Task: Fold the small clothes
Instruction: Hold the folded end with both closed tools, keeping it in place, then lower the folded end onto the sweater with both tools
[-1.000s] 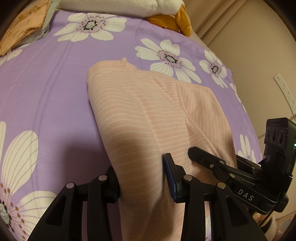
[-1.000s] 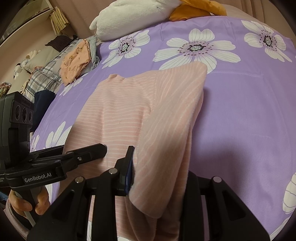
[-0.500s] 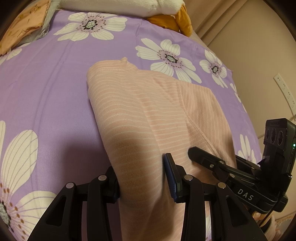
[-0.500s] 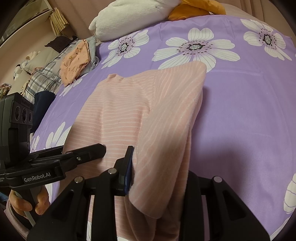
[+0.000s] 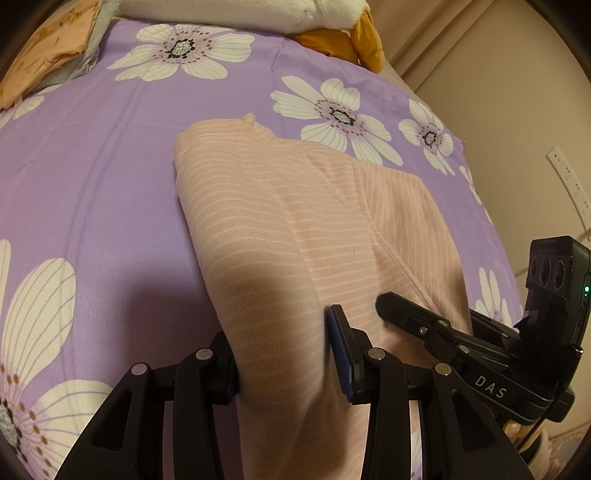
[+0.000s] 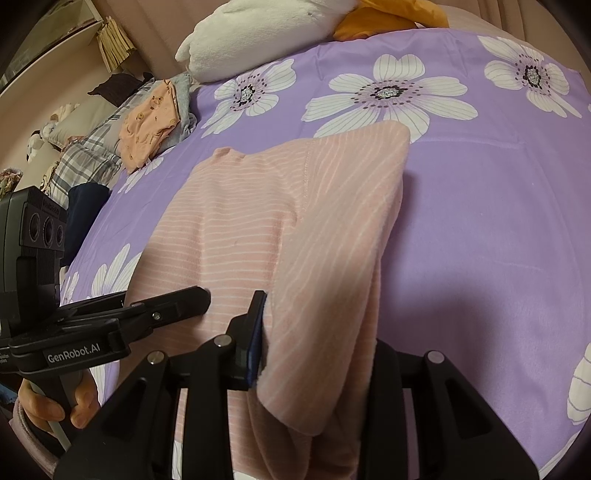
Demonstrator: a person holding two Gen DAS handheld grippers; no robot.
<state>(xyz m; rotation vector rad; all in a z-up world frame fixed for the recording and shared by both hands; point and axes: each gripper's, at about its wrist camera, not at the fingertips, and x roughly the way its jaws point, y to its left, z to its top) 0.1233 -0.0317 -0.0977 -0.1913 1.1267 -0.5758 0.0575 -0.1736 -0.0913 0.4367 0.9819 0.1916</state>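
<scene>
A pink striped shirt point(image 5: 280, 221) lies on a purple flowered bed cover point(image 5: 92, 177), folded lengthwise with a sleeve laid over it. My left gripper point(image 5: 282, 354) is shut on the shirt's near left edge. My right gripper point(image 6: 317, 350) is shut on the shirt's point(image 6: 258, 221) near right edge, where the folded sleeve bunches between the fingers. Each gripper shows in the other's view: the right one point(image 5: 461, 339) on the right, the left one point(image 6: 122, 325) on the left. The near hem is hidden behind the fingers.
A white plush pillow point(image 6: 258, 29) and an orange cushion point(image 5: 343, 40) lie at the bed's far end. A pile of folded clothes point(image 6: 151, 122) sits at the far left. A wall with an outlet point(image 5: 565, 181) runs along the right.
</scene>
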